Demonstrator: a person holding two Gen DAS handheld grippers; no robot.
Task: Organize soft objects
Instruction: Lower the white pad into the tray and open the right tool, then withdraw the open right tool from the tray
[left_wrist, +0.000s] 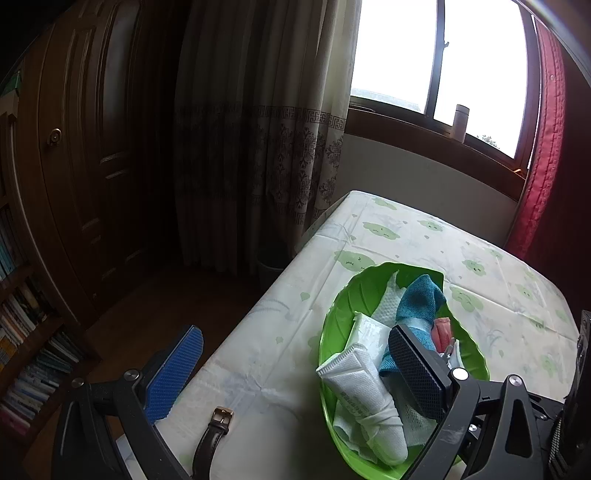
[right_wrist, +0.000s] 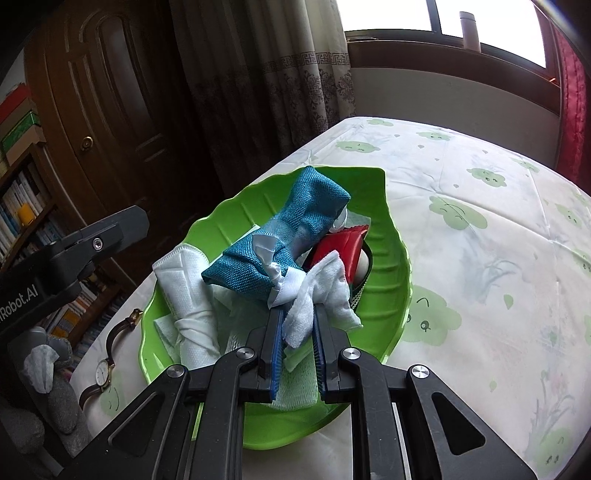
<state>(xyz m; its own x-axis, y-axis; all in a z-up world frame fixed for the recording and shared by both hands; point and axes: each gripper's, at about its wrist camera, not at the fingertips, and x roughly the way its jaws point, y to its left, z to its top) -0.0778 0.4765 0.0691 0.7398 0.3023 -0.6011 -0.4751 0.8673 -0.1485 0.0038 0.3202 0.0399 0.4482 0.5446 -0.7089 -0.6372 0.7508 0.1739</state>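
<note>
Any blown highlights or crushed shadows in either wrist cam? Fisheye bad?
Left wrist: window fully blown out, door nearly black, strong barrel bend at the edges. Right wrist: window clipped too, but green tray and teal cloth evenly lit and sharp.

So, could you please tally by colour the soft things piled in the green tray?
White: 3 – rolled cloth, small rag pinched by the right gripper, mesh cloth
Teal: 1 – knitted cloth
Red: 1 – pouch
Total: 5 that I can tell apart in the green tray; more may be hidden underneath.
</note>
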